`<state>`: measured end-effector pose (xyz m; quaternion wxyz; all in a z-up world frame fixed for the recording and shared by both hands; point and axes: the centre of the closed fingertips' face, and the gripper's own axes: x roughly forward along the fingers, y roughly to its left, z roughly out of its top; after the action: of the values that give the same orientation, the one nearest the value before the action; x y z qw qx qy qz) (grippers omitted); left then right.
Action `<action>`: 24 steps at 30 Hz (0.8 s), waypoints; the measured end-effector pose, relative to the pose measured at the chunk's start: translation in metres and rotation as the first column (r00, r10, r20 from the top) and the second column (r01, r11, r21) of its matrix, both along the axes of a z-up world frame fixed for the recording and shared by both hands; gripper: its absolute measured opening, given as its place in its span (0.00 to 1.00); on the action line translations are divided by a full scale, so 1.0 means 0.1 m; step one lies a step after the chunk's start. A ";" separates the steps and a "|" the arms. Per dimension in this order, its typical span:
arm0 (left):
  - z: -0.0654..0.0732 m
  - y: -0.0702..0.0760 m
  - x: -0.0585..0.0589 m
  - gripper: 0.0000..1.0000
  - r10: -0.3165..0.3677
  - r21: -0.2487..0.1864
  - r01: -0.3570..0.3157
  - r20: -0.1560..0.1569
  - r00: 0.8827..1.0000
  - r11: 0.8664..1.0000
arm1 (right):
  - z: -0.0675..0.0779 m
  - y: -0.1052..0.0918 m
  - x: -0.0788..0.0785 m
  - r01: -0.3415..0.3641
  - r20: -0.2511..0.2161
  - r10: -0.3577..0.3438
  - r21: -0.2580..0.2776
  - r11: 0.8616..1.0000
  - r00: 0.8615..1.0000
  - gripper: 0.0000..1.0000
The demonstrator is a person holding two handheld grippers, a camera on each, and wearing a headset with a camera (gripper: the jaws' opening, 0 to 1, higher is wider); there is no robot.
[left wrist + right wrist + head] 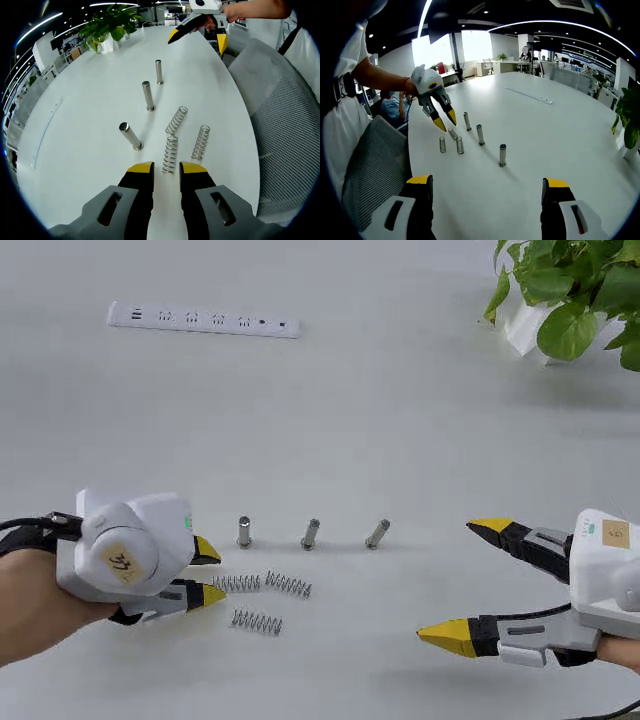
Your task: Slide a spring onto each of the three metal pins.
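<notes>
Power strip (203, 320), potted plant (565, 295)

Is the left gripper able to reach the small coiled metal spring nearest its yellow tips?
Probably yes. The left gripper is open, and that small coiled metal spring lies flat just ahead of its jaws with nothing between.

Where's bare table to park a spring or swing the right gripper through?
Bare table runs between the power strip and the pins, and from the rightmost pin to the right gripper. Crowded: the springs by the left gripper.
</notes>
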<state>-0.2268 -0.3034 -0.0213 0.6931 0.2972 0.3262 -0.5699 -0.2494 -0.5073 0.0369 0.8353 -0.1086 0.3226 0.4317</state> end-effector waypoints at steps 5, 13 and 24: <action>-0.08 0.01 -0.01 0.13 -0.031 0.050 0.032 -0.003 0.999 0.998 | 0.00 -0.03 0.02 0.017 0.002 -0.017 0.003 1.000 1.000 0.89; -0.12 0.02 -0.01 0.13 -0.056 0.081 0.056 0.000 0.998 0.995 | -0.01 -0.01 -0.01 0.026 -0.002 -0.026 0.011 1.000 1.000 0.88; -0.14 0.01 -0.03 0.07 -0.076 0.089 0.076 -0.009 0.997 0.993 | 0.01 -0.01 0.02 0.037 0.005 -0.038 0.020 0.999 0.999 0.87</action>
<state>-0.2300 -0.3026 -0.0349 0.6561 0.3383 0.3417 -0.5816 -0.2474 -0.5085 0.0376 0.8451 -0.0955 0.3183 0.4188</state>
